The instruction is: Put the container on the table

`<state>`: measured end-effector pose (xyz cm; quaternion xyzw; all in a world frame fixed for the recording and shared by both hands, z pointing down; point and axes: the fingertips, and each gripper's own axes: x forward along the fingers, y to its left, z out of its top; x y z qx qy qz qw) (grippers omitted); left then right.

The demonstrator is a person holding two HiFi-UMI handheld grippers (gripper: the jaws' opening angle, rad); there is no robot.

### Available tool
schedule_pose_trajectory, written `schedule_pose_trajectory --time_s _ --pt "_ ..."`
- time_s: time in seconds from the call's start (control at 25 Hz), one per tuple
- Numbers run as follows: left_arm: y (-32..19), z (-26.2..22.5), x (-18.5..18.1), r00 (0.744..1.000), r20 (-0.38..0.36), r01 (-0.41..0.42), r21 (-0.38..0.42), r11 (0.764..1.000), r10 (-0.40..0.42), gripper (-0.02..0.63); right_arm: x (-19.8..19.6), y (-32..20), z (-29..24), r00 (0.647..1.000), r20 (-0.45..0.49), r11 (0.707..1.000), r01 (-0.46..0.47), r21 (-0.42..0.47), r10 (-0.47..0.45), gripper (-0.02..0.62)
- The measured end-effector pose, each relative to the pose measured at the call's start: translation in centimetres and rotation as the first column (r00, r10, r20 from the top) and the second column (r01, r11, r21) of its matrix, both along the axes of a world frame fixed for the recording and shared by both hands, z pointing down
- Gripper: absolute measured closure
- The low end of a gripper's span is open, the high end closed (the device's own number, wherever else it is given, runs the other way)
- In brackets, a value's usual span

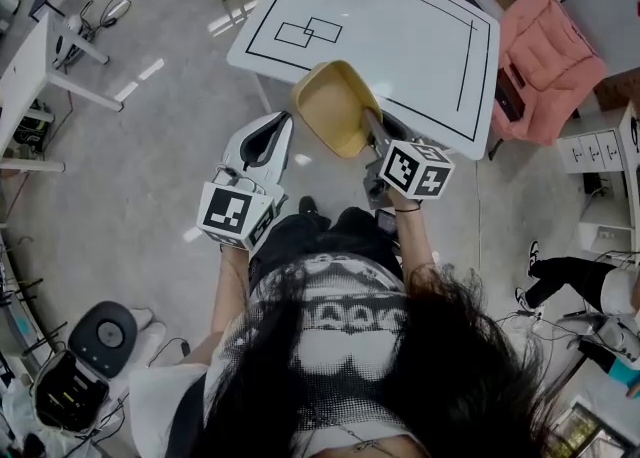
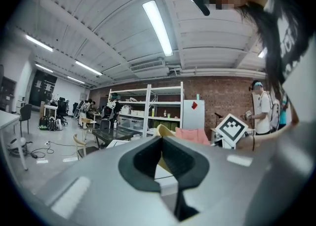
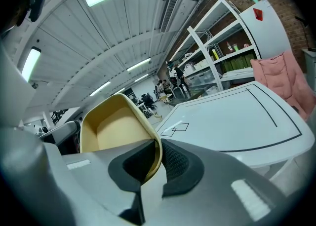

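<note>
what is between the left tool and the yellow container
Nothing; in the head view only grey floor shows in the gap between left tool and container.

Table (image 1: 400,36) open (pink cloth (image 1: 550,56) alongside).

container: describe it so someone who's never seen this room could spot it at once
Find the white table marked with black lines. At its near edge, the container is a mustard-yellow open tub, tilted, its rim clamped in the right gripper; nothing else around it is yellow.
</note>
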<state>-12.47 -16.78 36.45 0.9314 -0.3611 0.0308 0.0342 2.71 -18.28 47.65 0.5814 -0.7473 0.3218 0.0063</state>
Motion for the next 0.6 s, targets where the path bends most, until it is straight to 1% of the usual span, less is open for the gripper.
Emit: schedule_pose_trajectory --time_s 0.24,0.44,0.52,0.6 --pt "-0.9 1.2 -1.3 1.0 -0.017 0.003 -0.02 1.0 -0.004 0.606 -0.9 -0.7 1.1 0.999 -0.039 1.0 0.003 -0.023 -0.004 0.558" --pt "-1.1 1.5 0.6 0.999 -0.027 0.019 -0.018 1.0 -0.019 0.606 0.7 -1.3 2.3 0.997 -0.061 0.998 0.036 -0.046 -0.039 0.558" --pt "-1.6 1.8 0.9 0.999 -0.025 0.024 -0.021 1.0 -0.024 0.606 0.8 -2.2 2.9 0.996 -0.063 0.997 0.051 -0.055 -0.055 0.558" --pt "-3.0 2.0 -0.1 0.999 -0.023 0.03 -0.025 0.999 -0.031 0.606 -0.4 -4.3 3.3 0.995 -0.072 0.996 0.065 -0.065 -0.07 0.558"
